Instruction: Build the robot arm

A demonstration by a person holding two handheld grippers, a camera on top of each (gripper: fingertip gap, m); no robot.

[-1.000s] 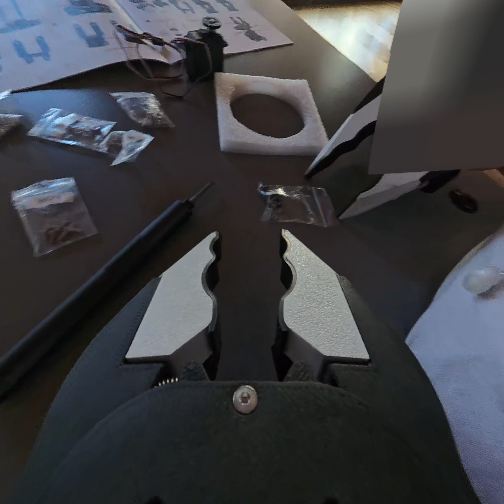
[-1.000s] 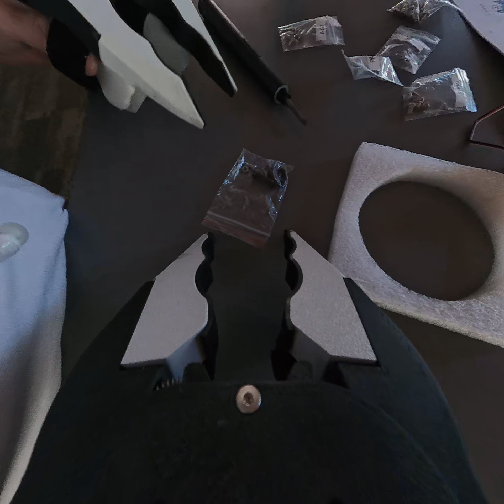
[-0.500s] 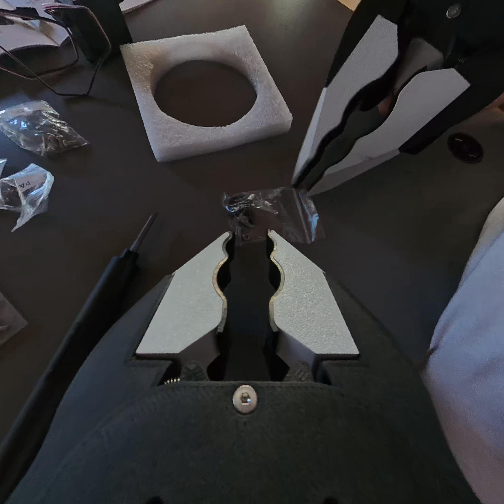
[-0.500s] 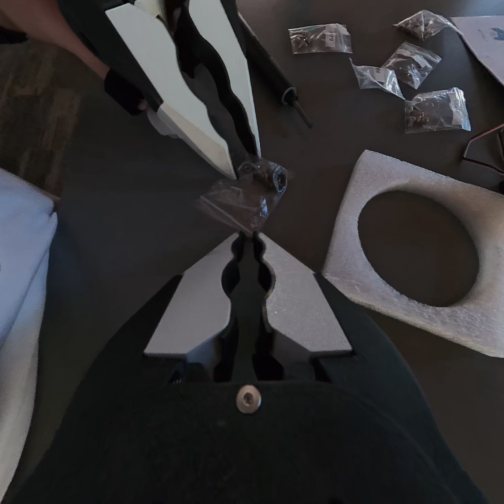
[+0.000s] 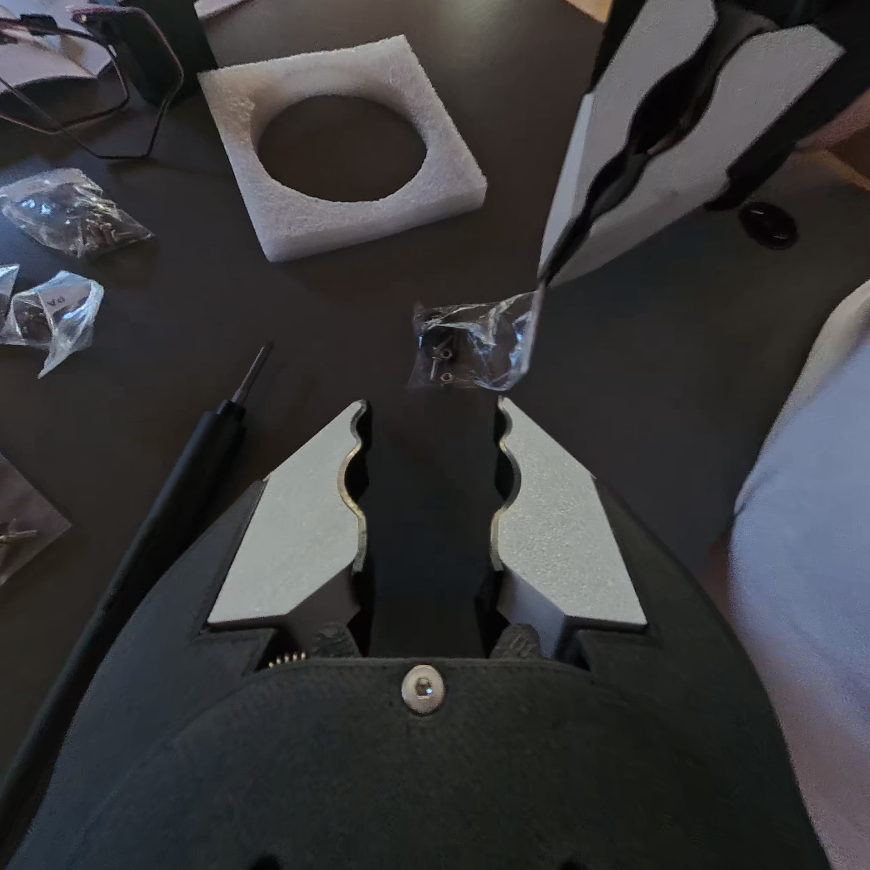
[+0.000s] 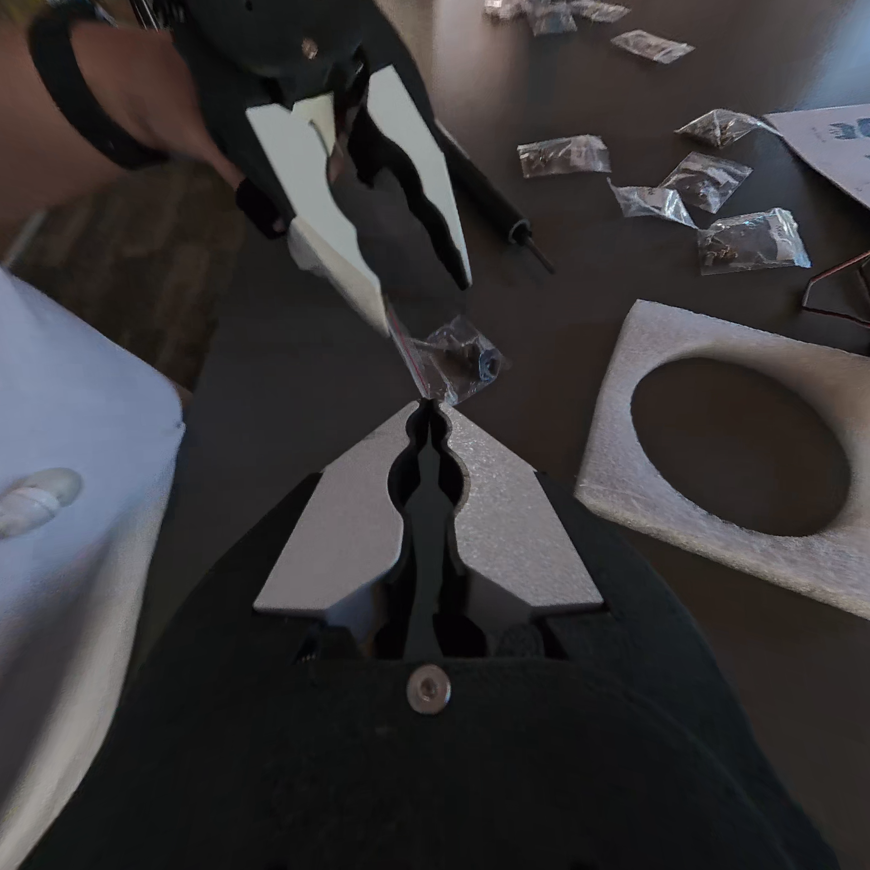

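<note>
Clear bag of screws pinched by one corner over a dark table

Dark brown table (image 5: pixel 612 423) fills both views, with parts spread over it. In the left wrist view, at about 9 o'clock, lie several small plastic bags (image 5: pixel 70 221) of hardware, and a black screwdriver (image 5: pixel 188 475) runs from 7 o'clock up toward the centre. At 11 o'clock sits a square of white foam (image 5: pixel 277 216) with a round hole cut through it.

Left tongs (image 5: pixel 430 405) are spread wide and hold nothing; their tips stand just below a small clear zip bag (image 5: pixel 471 343) with a few tiny screws inside. At 1 o'clock the right tongs (image 5: pixel 541 277) reach down, pressed together on the bag's upper right corner, so the bag hangs clear of the table. The right wrist view agrees: those tongs (image 6: pixel 427 401) nip the sealed strip at the bag's edge, and the left tongs' lower tip seems to touch the far end of that strip.

Such a bag is probably very light, limp and slick, and its screws slide to the lowest point. The flat seal strip looks the surest hold; a grip on the bulging film would likely slip.

A pale shirt sleeve (image 5: pixel 809 518) shows at 3 o'clock.
</note>
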